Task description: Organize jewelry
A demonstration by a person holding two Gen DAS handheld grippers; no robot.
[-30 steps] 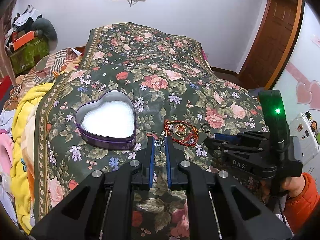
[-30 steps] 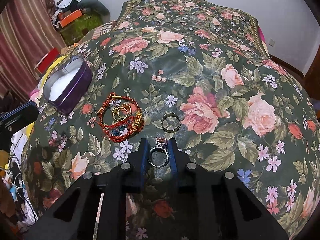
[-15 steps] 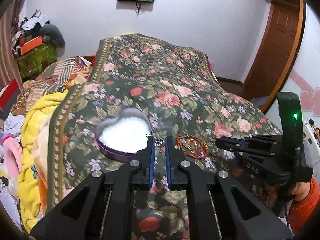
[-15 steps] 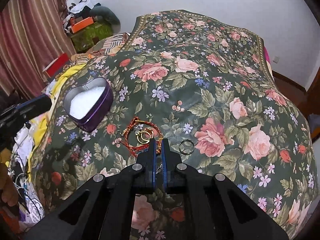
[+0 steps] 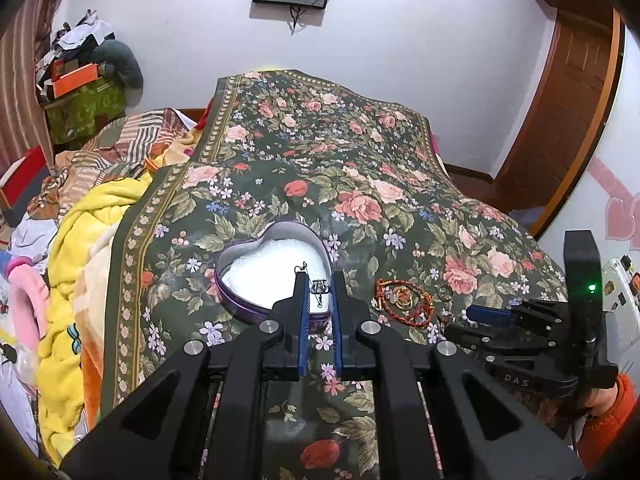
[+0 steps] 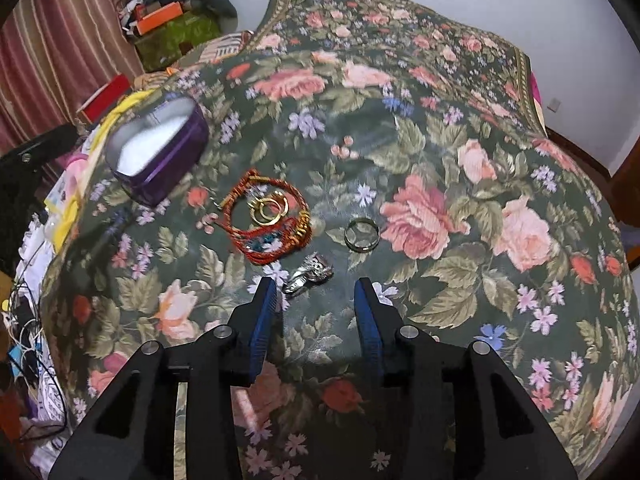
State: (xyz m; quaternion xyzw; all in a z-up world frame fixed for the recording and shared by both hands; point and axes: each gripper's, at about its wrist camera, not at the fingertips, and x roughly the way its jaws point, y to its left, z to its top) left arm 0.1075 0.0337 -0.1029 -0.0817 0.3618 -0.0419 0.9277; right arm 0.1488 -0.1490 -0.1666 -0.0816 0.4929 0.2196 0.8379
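My left gripper [image 5: 319, 288] is shut on a small silver earring [image 5: 320, 289] and holds it over the near edge of the purple heart-shaped tin [image 5: 240, 304] with white lining. My right gripper [image 6: 316, 294] is open and empty above the floral bedspread. A silver ring [image 6: 310, 274] with a stone lies on the cloth just beyond its fingertips, nearer the left one. A red cord bracelet [image 6: 266, 216] with gold hoops inside it lies beyond, and a plain band ring [image 6: 361, 234] to its right. The tin [image 6: 160, 160] also shows in the right wrist view at the left.
The floral bedspread [image 5: 360, 200] covers the bed. A yellow blanket [image 5: 80, 260] and piled bedding lie to the left. Boxes and clothes are stacked in the far left corner [image 5: 80, 80]. A wooden door [image 5: 568, 100] stands at the right.
My left gripper rose and moved over the tin with the earring. My right gripper, shut on the silver ring half a second ago, has opened; the ring now lies on the cloth.
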